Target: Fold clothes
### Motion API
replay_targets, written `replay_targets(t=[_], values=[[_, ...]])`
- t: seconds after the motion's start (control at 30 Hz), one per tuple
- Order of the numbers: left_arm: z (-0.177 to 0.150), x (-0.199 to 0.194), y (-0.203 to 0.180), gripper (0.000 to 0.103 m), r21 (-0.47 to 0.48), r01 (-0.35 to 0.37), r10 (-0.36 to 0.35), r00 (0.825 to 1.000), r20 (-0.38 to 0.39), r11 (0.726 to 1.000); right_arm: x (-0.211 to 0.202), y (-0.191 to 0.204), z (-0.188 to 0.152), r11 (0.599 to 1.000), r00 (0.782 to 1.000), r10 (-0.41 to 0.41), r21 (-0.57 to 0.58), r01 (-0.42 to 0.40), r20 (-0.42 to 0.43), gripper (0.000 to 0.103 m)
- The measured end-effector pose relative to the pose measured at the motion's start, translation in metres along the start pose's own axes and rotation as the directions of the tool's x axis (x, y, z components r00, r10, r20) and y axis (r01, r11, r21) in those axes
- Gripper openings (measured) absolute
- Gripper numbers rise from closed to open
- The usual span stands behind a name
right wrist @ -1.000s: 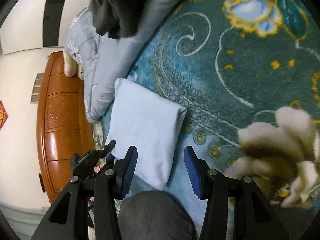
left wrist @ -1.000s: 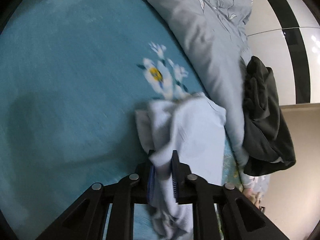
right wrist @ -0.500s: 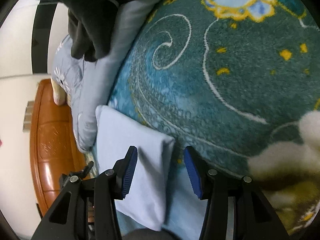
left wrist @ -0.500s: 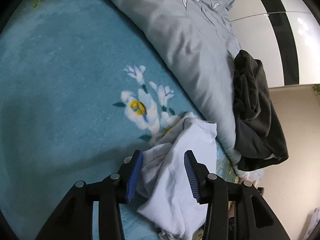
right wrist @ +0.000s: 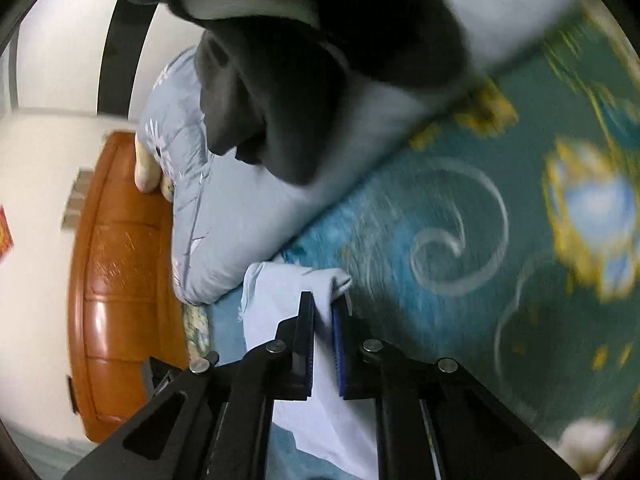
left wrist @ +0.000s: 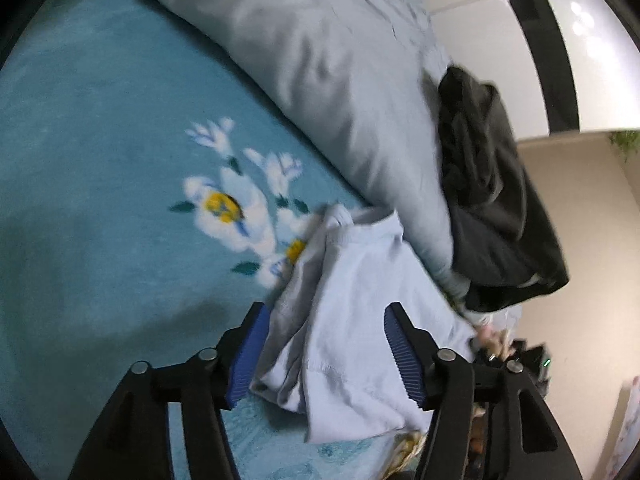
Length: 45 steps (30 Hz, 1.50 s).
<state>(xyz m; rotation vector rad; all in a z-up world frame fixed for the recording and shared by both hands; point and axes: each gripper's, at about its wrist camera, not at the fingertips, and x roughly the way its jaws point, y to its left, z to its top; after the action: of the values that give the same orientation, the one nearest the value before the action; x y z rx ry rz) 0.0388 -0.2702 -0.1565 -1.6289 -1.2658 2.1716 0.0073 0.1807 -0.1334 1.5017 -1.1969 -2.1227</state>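
A folded pale blue garment (left wrist: 360, 320) lies on the teal flowered blanket (left wrist: 100, 160), beside a grey quilt. My left gripper (left wrist: 324, 354) hovers over it, its jaws opening, the cloth lying loose between the blue pads without touching them. In the right wrist view the same pale blue garment (right wrist: 280, 292) is pinched at its near corner by my right gripper (right wrist: 323, 344), whose jaws are closing tight on the fabric. A dark garment (left wrist: 496, 208) is heaped on the quilt; it fills the top of the right wrist view as a black mass (right wrist: 320, 80).
The grey quilt (left wrist: 320, 60) runs diagonally along the blanket's far side. An orange-brown wooden headboard (right wrist: 116, 280) stands at the left of the right wrist view. The patterned teal blanket (right wrist: 480, 280) stretches to the right. White wall with a black stripe lies beyond.
My left gripper has let go of the pale blue garment and spread its jaws. My right gripper moved onto the garment's corner and closed on it.
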Motion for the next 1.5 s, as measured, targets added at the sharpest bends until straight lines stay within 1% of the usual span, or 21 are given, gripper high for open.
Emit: replay_targets(t=[0.13,0.2,0.33,0.37,0.43,0.47,0.53,0.6,0.63,0.67,0.7,0.77,0.8,0.87,0.9,0.93,1.0,1.23,1.3,1.4,1.5], values=[[0.005,0.027,-0.009,0.065,0.072,-0.078,0.082,0.995,-0.053,0.994,0.002,-0.012,-0.001,1.000,1.000,-0.010,0.008,0.010,-0.026,0.009],[0.007,0.038,-0.015,0.065,0.094,-0.068,0.076,0.993,-0.087,0.993,-0.004,-0.026,-0.009,0.999,1.000,-0.022,0.032,0.023,-0.021,0.011],[0.008,0.053,-0.026,0.067,0.152,-0.058,0.075,0.991,-0.110,0.987,-0.016,-0.052,-0.027,0.997,0.999,-0.017,0.071,0.019,-0.028,0.013],[0.009,0.054,-0.029,0.065,0.157,-0.041,0.060,0.992,-0.115,0.987,-0.015,-0.057,-0.032,0.996,0.999,-0.013,0.085,0.016,-0.036,0.016],[0.009,0.059,-0.034,0.065,0.157,0.001,0.020,0.991,-0.132,0.988,-0.011,-0.064,-0.041,0.994,0.999,0.001,0.110,0.005,-0.053,0.029],[0.008,0.063,-0.039,0.065,0.163,0.010,0.014,0.989,-0.145,0.987,-0.007,-0.064,-0.045,0.993,0.998,0.015,0.119,-0.007,-0.061,0.031],[0.006,0.071,-0.044,0.064,0.185,-0.008,0.036,0.988,-0.148,0.983,0.003,-0.061,-0.051,0.992,0.996,0.039,0.127,-0.029,-0.076,0.033],[0.006,0.073,-0.041,0.053,0.164,-0.019,0.042,0.989,-0.140,0.986,0.014,-0.057,-0.055,0.990,0.994,0.056,0.133,-0.043,-0.093,0.034],[0.006,0.073,-0.040,0.041,0.153,-0.025,0.046,0.990,-0.135,0.988,0.018,-0.057,-0.056,0.989,0.994,0.060,0.143,-0.046,-0.094,0.035],[0.006,0.074,-0.039,0.033,0.139,-0.028,0.047,0.990,-0.131,0.990,0.021,-0.058,-0.058,0.987,0.994,0.064,0.155,-0.049,-0.092,0.035],[0.005,0.072,-0.037,0.029,0.117,-0.026,0.041,0.991,-0.125,0.993,0.023,-0.061,-0.059,0.982,0.994,0.075,0.177,-0.059,-0.085,0.035],[0.002,0.067,-0.038,0.020,0.107,-0.025,0.037,0.994,-0.107,0.994,0.023,-0.067,-0.062,0.968,0.992,0.106,0.234,-0.089,-0.063,0.036],[0.000,0.064,-0.042,0.019,0.113,-0.025,0.037,0.994,-0.100,0.993,0.024,-0.070,-0.064,0.959,0.991,0.122,0.263,-0.104,-0.051,0.036],[-0.004,0.054,-0.052,0.017,0.124,-0.019,0.030,0.996,-0.085,0.992,0.021,-0.074,-0.067,0.950,0.991,0.125,0.293,-0.107,-0.043,0.028],[-0.006,0.049,-0.058,0.016,0.130,-0.015,0.025,0.997,-0.077,0.991,0.019,-0.073,-0.068,0.952,0.993,0.113,0.292,-0.094,-0.046,0.017],[-0.009,0.043,-0.064,0.016,0.136,-0.011,0.020,0.997,-0.069,0.991,0.017,-0.073,-0.069,0.953,0.994,0.100,0.292,-0.081,-0.050,0.012],[-0.014,0.029,-0.076,0.016,0.157,0.004,0.005,0.998,-0.055,0.988,0.009,-0.067,-0.070,0.956,0.994,0.104,0.280,-0.087,-0.044,0.009],[-0.046,-0.028,-0.148,0.015,0.316,0.058,-0.054,0.998,-0.023,0.947,-0.047,-0.044,-0.077,0.965,0.985,0.170,0.201,-0.169,0.014,0.007],[-0.056,-0.043,-0.168,0.014,0.353,0.073,-0.072,0.997,-0.014,0.933,-0.066,-0.043,-0.082,0.965,0.982,0.186,0.184,-0.189,0.033,0.007],[-0.067,-0.055,-0.198,0.014,0.369,0.092,-0.100,0.995,0.001,0.925,-0.088,-0.045,-0.090,0.966,0.981,0.186,0.174,-0.192,0.050,0.007],[-0.081,-0.068,-0.231,0.014,0.434,0.094,-0.113,0.993,0.018,0.896,-0.105,-0.051,-0.102,0.962,0.977,0.204,0.170,-0.212,0.063,0.010]])
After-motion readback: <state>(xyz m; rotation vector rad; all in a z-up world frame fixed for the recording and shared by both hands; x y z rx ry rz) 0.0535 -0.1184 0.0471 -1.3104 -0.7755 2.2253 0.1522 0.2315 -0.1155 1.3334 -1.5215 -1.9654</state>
